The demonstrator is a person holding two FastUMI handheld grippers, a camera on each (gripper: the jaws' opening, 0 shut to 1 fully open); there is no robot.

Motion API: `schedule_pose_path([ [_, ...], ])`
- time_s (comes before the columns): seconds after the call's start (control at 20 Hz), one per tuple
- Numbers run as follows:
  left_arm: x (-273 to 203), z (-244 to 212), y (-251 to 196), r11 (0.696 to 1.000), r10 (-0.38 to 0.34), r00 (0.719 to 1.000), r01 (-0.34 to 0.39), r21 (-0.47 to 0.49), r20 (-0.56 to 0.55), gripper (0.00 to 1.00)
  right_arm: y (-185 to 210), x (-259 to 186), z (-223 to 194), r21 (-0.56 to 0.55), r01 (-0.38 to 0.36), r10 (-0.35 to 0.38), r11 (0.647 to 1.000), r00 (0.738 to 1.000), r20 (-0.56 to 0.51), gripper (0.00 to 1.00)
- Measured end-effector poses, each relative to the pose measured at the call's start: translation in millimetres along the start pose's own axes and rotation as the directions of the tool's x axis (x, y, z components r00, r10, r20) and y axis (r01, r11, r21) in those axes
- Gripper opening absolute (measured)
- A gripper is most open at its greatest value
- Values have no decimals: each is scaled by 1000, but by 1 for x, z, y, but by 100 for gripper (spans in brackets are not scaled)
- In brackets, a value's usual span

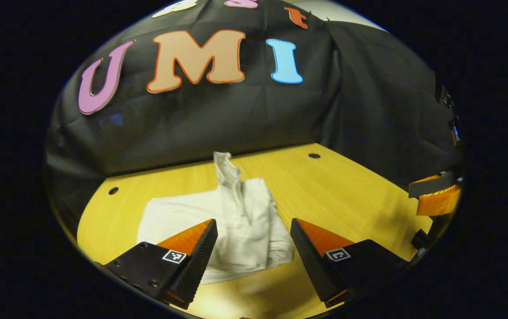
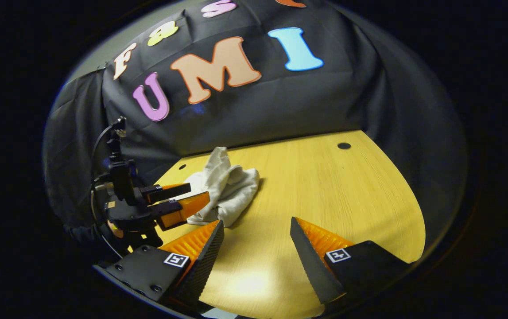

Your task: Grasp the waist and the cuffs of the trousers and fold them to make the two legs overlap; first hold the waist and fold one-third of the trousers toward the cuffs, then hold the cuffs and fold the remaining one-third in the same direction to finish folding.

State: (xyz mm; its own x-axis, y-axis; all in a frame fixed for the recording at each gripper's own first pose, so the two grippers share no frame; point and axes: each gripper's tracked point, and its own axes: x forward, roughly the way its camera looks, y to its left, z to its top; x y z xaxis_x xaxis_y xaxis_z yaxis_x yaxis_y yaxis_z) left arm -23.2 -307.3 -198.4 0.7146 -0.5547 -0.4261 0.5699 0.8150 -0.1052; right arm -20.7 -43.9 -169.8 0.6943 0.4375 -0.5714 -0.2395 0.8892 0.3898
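The white trousers (image 1: 231, 221) lie bunched on the yellow table (image 1: 347, 195), just past the left gripper (image 1: 254, 248); its fingers are spread wide and hold nothing; the right gripper (image 2: 256, 252) is spread wide too, over bare table, with the trousers off to its left.

Black hand-held gripper (image 2: 254, 248), square tags, looping cable (image 2: 96, 141)

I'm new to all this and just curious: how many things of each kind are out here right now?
Trousers, white, crumpled: 1
Grippers, left and right, both open: 2
Table, yellow wood: 1
Total: 4
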Motion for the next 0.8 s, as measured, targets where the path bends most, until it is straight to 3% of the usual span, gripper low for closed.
schedule_pose_path([
  [0.3, -84, 74, 76, 987, 152, 970, -139, -85, 188, 96, 72, 16, 68, -70, -16, 29, 997, 979, 201, 96],
  [0.5, -140, 95, 129, 969, 238, 932, -206, -139, 274, 95, 110, 22, 117, -43, 7, 8, 999, 940, 341, 96],
  [0.7, -168, 117, 166, 953, 304, 883, -279, -121, 358, 95, 129, 20, 146, -57, 64, -32, 996, 896, 443, 96],
  [0.8, -173, 122, 173, 950, 311, 872, -291, -109, 379, 95, 137, 20, 153, -69, 88, -46, 994, 884, 465, 96],
])
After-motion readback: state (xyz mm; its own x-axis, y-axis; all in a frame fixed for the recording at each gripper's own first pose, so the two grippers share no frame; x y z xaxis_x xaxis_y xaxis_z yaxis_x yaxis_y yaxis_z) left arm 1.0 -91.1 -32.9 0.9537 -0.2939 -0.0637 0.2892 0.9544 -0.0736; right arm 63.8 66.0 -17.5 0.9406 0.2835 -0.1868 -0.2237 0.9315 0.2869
